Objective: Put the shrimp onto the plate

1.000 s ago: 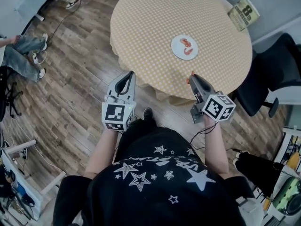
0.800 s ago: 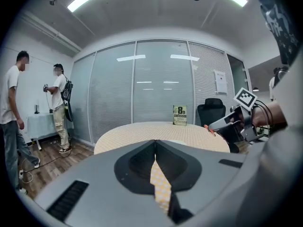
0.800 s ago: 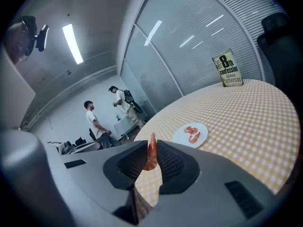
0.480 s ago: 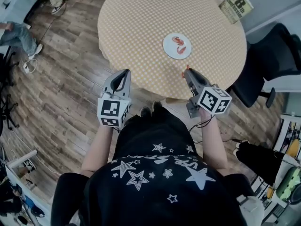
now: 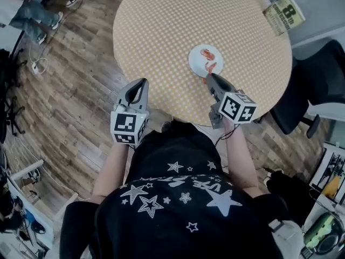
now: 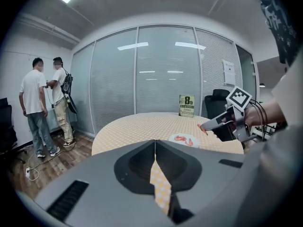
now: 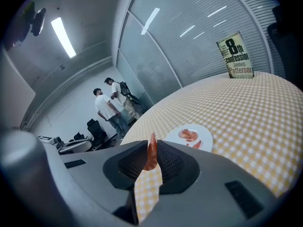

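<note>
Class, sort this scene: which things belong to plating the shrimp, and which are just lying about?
For the job: shrimp, gripped by the right claw; plate, holding other shrimp.
Lying about: book, chair, idle left claw, shut on nothing.

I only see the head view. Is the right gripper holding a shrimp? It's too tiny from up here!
Observer: Yes. The right gripper view shows the right gripper shut on a shrimp, pinched upright between its fingers.
Operator: What about the left one?
Observer: The left gripper view shows the left gripper shut, with nothing between its fingers.
Operator: What's that thing with the 8 by the table edge?
Observer: A book standing upright on the table. Its cover reads "8th confession".
</note>
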`<state>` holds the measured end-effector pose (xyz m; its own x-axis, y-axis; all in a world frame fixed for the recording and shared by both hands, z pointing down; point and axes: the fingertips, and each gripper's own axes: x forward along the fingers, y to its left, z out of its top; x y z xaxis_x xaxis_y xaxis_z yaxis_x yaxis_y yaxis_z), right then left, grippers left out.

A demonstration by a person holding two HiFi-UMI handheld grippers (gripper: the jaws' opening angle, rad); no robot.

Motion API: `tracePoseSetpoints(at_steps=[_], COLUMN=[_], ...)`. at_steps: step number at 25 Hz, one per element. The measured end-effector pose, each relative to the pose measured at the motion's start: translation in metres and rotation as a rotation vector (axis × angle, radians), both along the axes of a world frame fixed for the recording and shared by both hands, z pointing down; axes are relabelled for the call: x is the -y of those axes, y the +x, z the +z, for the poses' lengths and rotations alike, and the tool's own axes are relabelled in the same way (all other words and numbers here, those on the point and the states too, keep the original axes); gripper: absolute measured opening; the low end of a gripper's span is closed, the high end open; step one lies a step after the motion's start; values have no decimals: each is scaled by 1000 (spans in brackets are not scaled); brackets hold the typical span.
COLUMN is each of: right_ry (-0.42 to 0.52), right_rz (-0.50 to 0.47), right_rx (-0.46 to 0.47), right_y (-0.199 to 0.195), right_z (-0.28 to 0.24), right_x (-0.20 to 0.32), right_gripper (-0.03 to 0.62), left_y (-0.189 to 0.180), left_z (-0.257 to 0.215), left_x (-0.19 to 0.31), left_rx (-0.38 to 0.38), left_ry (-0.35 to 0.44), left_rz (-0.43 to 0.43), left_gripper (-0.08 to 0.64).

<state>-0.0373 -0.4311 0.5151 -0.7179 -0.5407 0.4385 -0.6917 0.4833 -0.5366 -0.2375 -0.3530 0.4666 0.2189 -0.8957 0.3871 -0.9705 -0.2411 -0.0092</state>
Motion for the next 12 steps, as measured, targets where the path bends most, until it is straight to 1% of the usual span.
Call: tracePoseSetpoints(at_steps=[3,8,12], right_ry=[-7,-22,-33], right_rz=[-25,-58,-81], right_rx=[-53,-220,-302], right_y=[-4,-15,-26], right_z=[12,44,65], right_x=[21,44,56], right_gripper=[69,69,69], left_y=[1,0,-4], left_z=[-1,5,12], left_x=[16,29,32], left_rx=[8,38,43], left_ry=[-4,-30,-60], left_rz=[-23,-45,-60], left_gripper=[11,11,11])
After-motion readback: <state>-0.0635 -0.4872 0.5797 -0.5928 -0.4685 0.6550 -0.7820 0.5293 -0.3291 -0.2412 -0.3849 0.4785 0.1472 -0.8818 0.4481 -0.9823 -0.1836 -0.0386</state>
